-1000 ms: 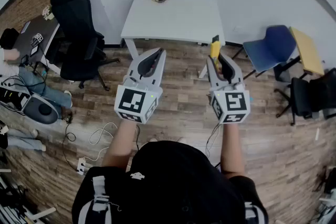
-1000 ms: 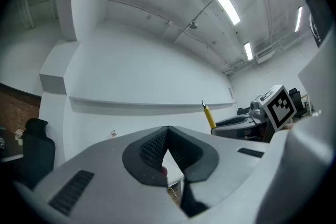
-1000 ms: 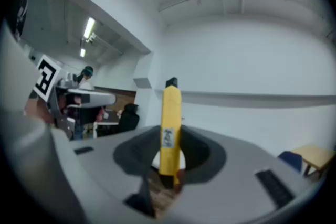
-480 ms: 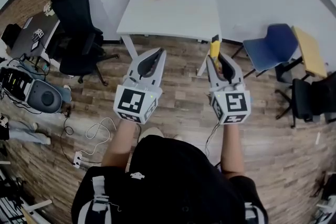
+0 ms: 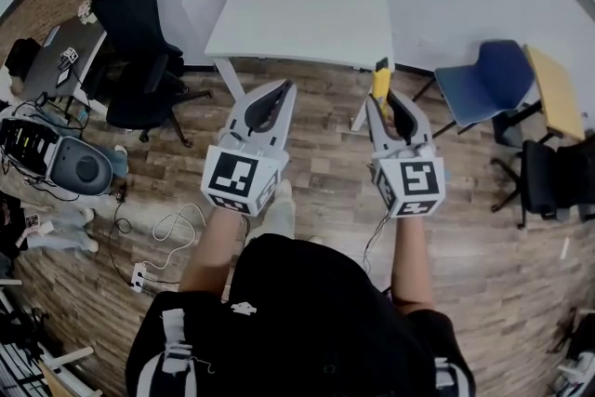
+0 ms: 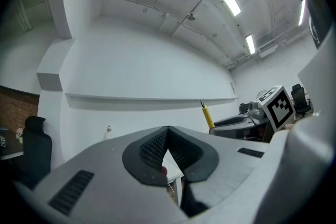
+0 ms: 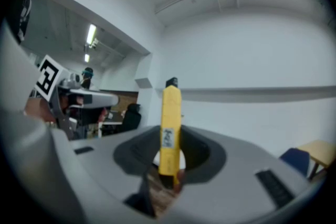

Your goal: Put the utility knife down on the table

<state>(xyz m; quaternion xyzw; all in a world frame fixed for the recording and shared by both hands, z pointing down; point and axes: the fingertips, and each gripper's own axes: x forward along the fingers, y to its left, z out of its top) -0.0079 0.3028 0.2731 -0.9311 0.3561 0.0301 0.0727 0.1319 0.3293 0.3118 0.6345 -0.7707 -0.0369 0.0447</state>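
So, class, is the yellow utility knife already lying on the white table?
No, the utility knife is clamped in the right tongs, short of the table.

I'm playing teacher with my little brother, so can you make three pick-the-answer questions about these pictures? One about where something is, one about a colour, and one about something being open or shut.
1. Where is the utility knife?
A. lying on the white table
B. between the jaws of the right gripper
C. in the left gripper

2. What colour is the knife's body?
A. red
B. green
C. yellow

3. How do the left gripper's jaws stand?
A. wide apart
B. closed together, nothing in them
C. closed on a pencil

Answers:
1 B: the right gripper view shows the pads pressing on it, and the white table lies ahead without it.
2 C: it shows yellow in every view.
3 B: the left gripper view shows the pads meeting with nothing between them.
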